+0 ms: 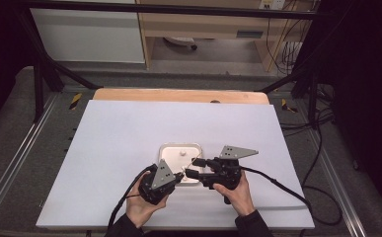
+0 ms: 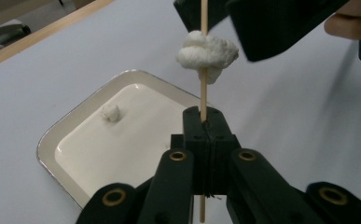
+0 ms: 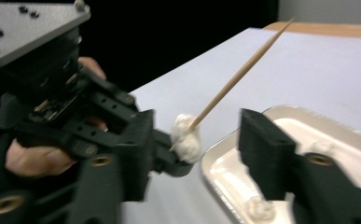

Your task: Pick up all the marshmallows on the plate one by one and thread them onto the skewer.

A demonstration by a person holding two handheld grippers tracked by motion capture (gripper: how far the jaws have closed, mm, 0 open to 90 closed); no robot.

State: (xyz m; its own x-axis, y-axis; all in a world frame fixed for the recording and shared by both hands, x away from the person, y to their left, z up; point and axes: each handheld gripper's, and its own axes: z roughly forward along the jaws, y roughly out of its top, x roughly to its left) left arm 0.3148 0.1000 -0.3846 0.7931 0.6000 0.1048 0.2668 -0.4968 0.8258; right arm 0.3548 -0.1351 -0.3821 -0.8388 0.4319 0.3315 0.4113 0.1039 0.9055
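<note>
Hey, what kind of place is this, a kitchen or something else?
Likely a lab or workshop recording bench, not a kitchen: a black frame surrounds the white table, loose cables lie beside it, and the floor is plain.

1. Your left hand (image 1: 144, 202) comes in from the bottom edge of the high view and grips the left gripper (image 1: 177, 177) from behind, pointing it up and to the right.
2. Its jaws are pressed fully together, clamping a thin wooden stick (image 2: 203, 95).
3. Your right hand (image 1: 235, 191) holds the right gripper (image 1: 194, 167) from below, pointing it left toward the other one.
4. Its jaws stand apart, with nothing pressed between the pads.
5. The two grippers' tips sit just beside each other.
</note>
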